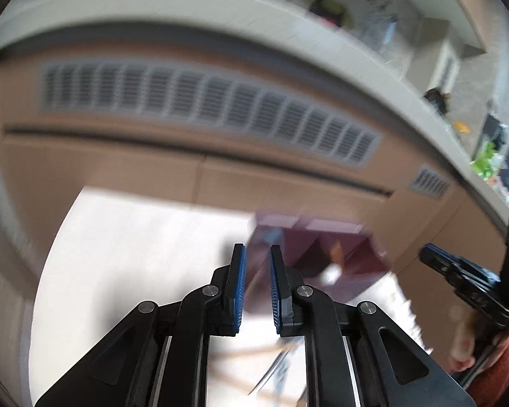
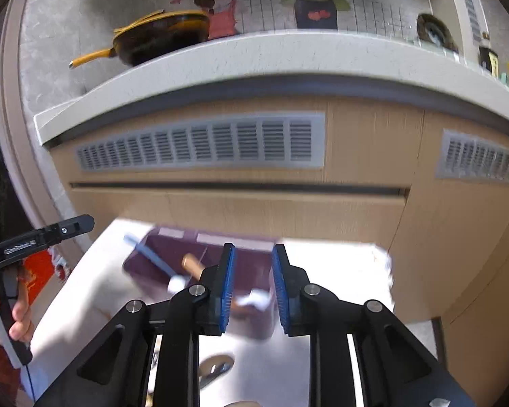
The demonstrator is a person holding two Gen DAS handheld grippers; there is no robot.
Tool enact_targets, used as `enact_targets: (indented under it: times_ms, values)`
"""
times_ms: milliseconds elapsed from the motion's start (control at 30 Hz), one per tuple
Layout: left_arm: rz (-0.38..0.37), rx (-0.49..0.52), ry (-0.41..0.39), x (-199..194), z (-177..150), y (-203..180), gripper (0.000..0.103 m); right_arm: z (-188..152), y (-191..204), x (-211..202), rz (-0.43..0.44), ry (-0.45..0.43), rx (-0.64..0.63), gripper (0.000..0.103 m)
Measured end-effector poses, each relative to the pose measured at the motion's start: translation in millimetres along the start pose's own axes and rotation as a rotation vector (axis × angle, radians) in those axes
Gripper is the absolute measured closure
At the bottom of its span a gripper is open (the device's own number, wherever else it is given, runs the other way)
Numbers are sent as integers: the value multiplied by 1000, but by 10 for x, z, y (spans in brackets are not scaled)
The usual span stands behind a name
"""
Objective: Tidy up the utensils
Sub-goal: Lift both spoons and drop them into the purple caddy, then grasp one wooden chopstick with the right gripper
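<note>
A purple organizer box stands on the white table, close to the cabinet front. Inside it lie a blue-handled utensil and a wooden-handled one. My right gripper hovers just in front of the box, open, with nothing between its pads. In the left wrist view the box is blurred. My left gripper is open by a narrow gap and holds nothing. Under it on the table lie thin wooden sticks and a metal utensil. A metal spoon lies below the right gripper.
A wooden cabinet front with grey vent grilles rises right behind the table, under a white countertop. A yellow pan sits on that counter. A hand grips the left tool's handle at the far left of the right wrist view.
</note>
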State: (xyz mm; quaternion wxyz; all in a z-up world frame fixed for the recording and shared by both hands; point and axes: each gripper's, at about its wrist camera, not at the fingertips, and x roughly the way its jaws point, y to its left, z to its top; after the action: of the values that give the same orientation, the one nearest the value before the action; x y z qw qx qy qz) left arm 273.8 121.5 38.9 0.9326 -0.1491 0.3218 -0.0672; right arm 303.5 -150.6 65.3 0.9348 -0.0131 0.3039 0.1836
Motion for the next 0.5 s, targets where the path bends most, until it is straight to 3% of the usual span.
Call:
enact_targets:
  times_ms: [100, 267, 500]
  values:
    - [99, -11, 67, -28, -356, 208, 89, -211, 125, 123, 49, 134, -79, 82]
    - [151, -86, 153, -163, -829, 559, 88, -639, 565, 418, 220, 307, -200, 82]
    - [179, -166, 178, -394, -1160, 865, 88, -800, 1476, 1001, 366, 402, -415, 82]
